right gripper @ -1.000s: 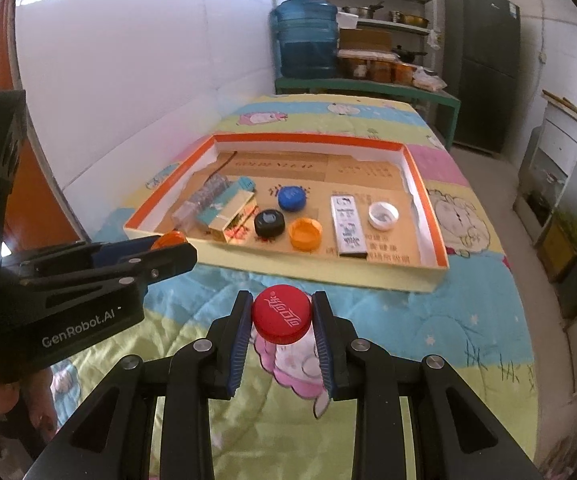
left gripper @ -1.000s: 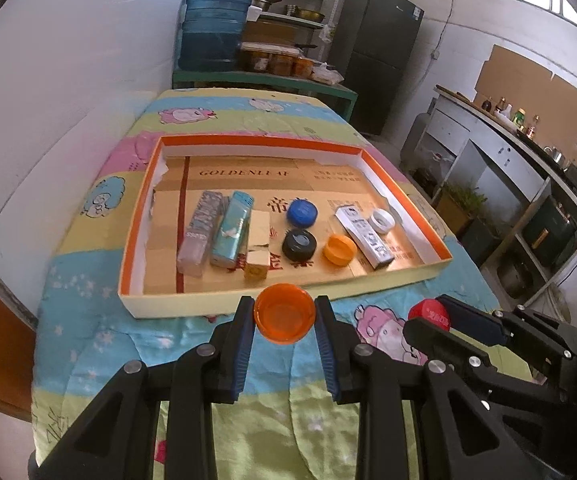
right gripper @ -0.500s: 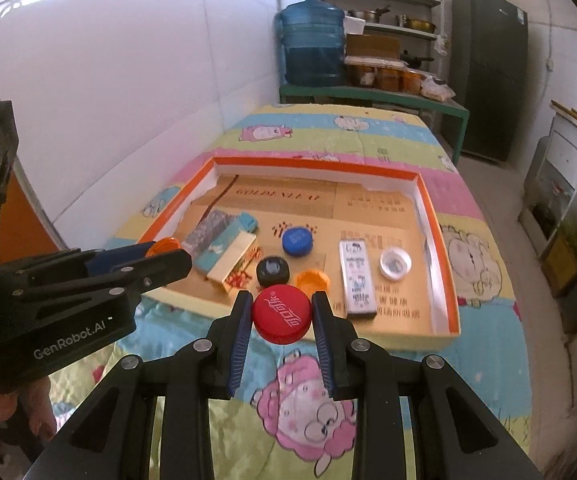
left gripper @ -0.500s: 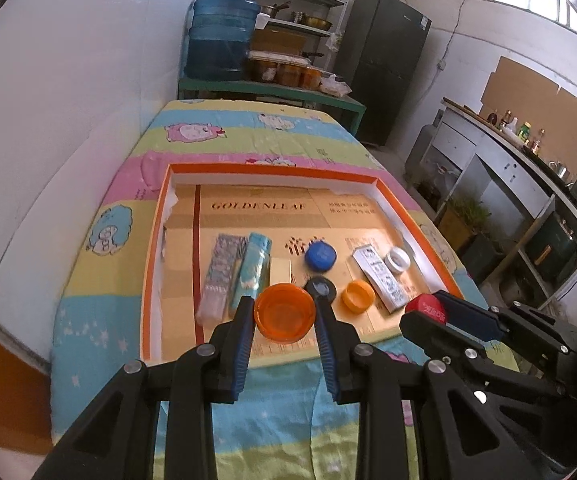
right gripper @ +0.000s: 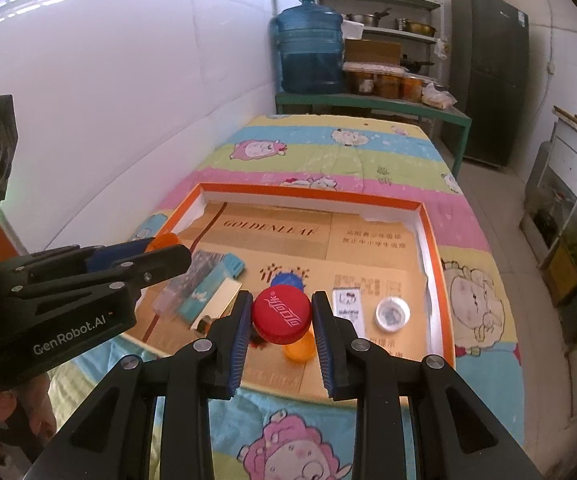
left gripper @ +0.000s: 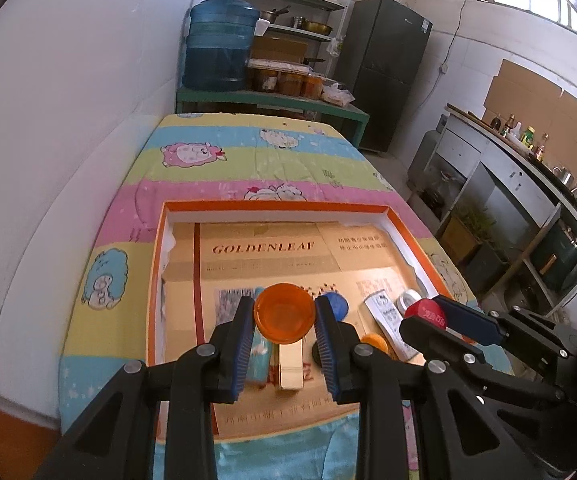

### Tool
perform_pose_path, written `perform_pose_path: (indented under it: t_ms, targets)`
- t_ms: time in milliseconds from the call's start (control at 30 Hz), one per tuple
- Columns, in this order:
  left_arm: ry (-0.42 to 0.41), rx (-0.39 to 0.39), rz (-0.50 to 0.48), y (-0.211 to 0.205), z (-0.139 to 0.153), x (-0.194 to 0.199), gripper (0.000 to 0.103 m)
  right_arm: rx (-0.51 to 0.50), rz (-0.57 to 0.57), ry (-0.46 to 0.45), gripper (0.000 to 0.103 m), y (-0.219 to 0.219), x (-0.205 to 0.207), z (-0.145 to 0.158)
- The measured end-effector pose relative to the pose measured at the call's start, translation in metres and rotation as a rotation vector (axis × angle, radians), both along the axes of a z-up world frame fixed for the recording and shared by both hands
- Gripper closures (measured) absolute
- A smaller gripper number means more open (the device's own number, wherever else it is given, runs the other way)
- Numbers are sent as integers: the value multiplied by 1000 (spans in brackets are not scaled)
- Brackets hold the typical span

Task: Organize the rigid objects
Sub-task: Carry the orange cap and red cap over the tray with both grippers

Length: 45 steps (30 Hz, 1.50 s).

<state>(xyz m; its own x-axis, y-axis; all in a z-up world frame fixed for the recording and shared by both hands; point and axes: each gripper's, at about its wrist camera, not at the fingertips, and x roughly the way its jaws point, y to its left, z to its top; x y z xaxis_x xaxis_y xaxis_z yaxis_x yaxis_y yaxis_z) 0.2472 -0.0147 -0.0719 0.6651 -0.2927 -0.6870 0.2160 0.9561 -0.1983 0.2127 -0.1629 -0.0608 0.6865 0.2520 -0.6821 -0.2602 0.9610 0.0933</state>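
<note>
My left tool (left gripper: 284, 314) pinches an orange cap (left gripper: 284, 312) up above the orange box (left gripper: 156, 264) on the tabletop (left gripper: 224, 152). My right tool (right gripper: 281, 314) pinches a red cap (right gripper: 281, 313) above the same box, just over a loose orange cap (right gripper: 299, 348).

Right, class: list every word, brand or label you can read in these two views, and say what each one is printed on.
"GOLDENLEAF": cardboard liner in the tray.
"GenRobot.AI": left gripper's body, seen in the right wrist view.
White Chinese script: red cap in the right gripper; not legible to me.
Chinese lines on the liner's right panel: too small.
White packet: print blurred.
</note>
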Motion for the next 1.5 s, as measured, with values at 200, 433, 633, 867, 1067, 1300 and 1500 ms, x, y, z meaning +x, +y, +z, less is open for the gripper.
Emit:
perform_pose_path:
  t_ms: [200, 433, 633, 867, 1067, 1300, 1500]
  targets:
    - [2, 19, -1, -4, -3, 16, 72, -6, -4, 1, 72, -1, 16, 0]
    - [12, 34, 2, -7, -8, 32, 72, -7, -10, 13, 72, -5, 38, -5]
    - [19, 48, -5, -12, -12, 45, 72, -9, -13, 20, 72, -10, 50, -10]
    - [38, 50, -12, -19, -15, 61, 72, -13, -16, 26, 72, -16, 65, -15]
    - [54, 54, -9, -22, -19, 72, 72, -14, -19, 34, 72, -21, 75, -19]
    - [74, 66, -9, -26, -24, 85, 72, -21, -18, 52, 72, -24, 86, -23]
    - [96, 72, -12, -31, -29, 95, 72, -33, -18, 74, 72, -26, 99, -30]
